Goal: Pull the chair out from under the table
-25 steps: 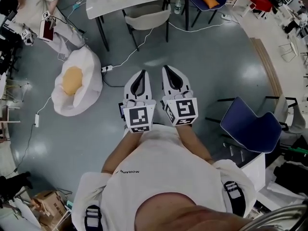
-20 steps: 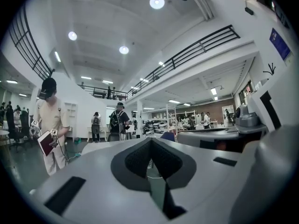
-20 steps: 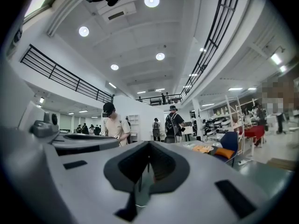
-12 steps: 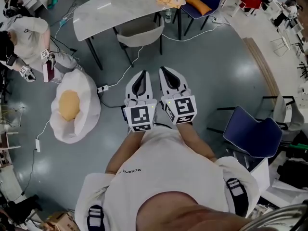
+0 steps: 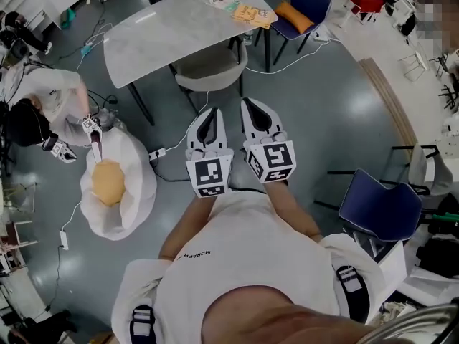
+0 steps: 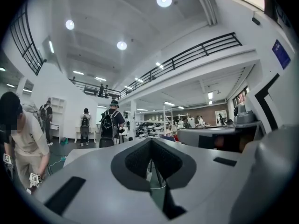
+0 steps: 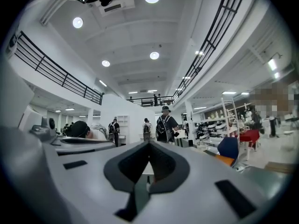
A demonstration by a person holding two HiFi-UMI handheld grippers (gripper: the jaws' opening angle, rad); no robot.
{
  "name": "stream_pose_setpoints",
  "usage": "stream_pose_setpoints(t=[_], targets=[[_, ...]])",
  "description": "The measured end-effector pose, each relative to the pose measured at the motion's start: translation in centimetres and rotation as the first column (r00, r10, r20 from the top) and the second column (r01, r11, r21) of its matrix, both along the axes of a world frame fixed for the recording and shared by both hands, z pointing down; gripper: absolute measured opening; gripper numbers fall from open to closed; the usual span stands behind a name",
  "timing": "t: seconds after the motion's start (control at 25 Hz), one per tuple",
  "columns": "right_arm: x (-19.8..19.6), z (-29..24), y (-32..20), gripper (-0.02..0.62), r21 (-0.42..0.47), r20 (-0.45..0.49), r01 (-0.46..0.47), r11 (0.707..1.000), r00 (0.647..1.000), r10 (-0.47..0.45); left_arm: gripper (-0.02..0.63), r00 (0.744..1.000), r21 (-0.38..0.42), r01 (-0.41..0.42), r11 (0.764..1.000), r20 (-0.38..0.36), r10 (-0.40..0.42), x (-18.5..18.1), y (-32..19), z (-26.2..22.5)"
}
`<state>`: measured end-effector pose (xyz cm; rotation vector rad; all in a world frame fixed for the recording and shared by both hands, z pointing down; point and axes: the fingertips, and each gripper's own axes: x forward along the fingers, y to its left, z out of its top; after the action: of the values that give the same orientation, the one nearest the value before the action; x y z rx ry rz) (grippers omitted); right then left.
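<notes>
I hold both forearms out from my chest, side by side and close together, the marker cubes facing up. The left tongs (image 5: 209, 113) and the right tongs (image 5: 252, 104) both point level toward 12 o'clock, the right set reaching a little further ahead.

In the left gripper view the left tongs (image 6: 150, 143) have their jaws pressed together with nothing between them. The right gripper view shows the same for the right tongs (image 7: 149, 146): jaws together, empty.

The chair (image 5: 211, 67), pale grey with a curved back, lies at 12 o'clock from my tongs, well apart from them, with bare grey floor (image 5: 315, 120) in between. Its seat is tucked under the near edge of the desk (image 5: 165, 31), its back turned toward me. It sits straight ahead of the left tongs; the right tongs line up nearer its right side.

Some papers (image 5: 251, 13) lie on the far end of the desk. A white beanbag (image 5: 133, 192) with an orange centre sits at 9 o'clock from the left tongs, and a person (image 5: 43, 113) bends over it. A blue chair (image 5: 380, 206) stands at 4 o'clock from the right tongs.
</notes>
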<state>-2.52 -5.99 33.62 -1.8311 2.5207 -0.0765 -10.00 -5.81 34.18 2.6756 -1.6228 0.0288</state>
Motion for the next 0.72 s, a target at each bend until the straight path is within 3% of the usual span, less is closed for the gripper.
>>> stream_pose_setpoints(t=[0.24, 0.72], targets=[[0.3, 0.9, -3.7, 0.014, -0.033, 0.007, -0.027, 0.999, 1.000, 0.027, 0.003, 0.999, -0.034, -0.042, 0.999, -0.035, 0.041, 0.2, -4.1, 0.9], [3.2, 3.2, -9.9, 0.014, -0.096, -0.007, 0.030, 0.995, 1.000, -0.030, 0.003, 1.000, -0.060, 0.019, 0.998, -0.004, -0.019, 2.3, -9.9, 2.4]])
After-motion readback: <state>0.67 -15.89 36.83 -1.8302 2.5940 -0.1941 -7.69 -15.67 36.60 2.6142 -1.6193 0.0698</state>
